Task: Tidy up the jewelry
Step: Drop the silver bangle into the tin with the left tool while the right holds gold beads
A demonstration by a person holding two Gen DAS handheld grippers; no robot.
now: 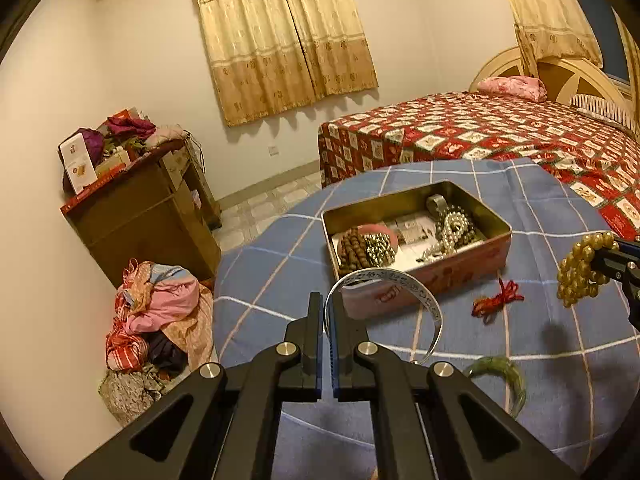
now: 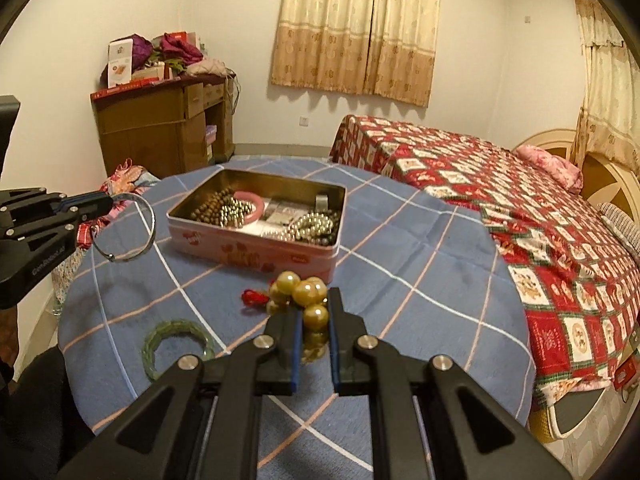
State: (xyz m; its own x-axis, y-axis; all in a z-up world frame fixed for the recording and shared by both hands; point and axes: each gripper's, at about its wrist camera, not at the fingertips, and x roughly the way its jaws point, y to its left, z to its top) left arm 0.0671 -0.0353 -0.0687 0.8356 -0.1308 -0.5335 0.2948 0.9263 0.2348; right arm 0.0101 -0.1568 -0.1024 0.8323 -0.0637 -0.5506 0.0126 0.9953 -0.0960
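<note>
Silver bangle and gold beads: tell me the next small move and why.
Probably carry both forward over the tin and release. The left gripper pinches the silver bangle, the right gripper the gold beads, both above the cloth, short of the tin.

Warm, dimmish indoor light from above; soft shadows on counter; heavy fisheye bend, dark vignette at pic corners.

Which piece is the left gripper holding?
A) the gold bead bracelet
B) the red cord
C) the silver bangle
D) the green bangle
C: the left gripper is shut on the thin silver bangle; the green bangle lies on the cloth.
</note>
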